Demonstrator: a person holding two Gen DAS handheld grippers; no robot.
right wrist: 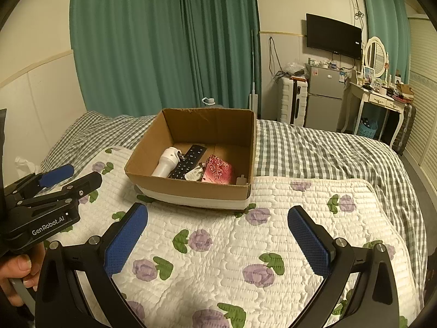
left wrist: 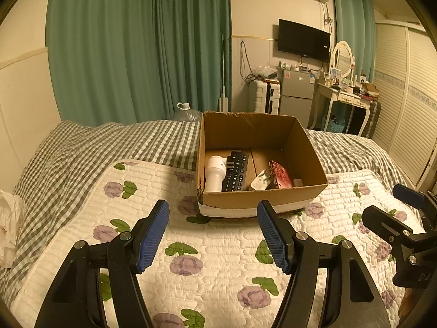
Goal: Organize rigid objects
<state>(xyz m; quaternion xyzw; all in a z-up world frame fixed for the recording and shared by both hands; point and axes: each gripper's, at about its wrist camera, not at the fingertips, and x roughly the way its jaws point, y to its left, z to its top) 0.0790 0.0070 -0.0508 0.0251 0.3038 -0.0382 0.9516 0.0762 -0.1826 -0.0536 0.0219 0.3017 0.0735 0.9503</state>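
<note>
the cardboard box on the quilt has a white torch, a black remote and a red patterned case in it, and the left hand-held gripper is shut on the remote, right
Not quite. Both views show the left hand-held gripper open and holding nothing; the remote lies in the cardboard box beside the white torch and the red patterned case.

Remote (left wrist: 235,171), flashlight (left wrist: 214,174) inside box (left wrist: 262,195)

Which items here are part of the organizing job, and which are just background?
Job:
cardboard box
white flashlight
black remote
white tag
red patterned box
left gripper, open
right gripper, open

Background:
floral quilt
curtains
TV
fridge
</note>
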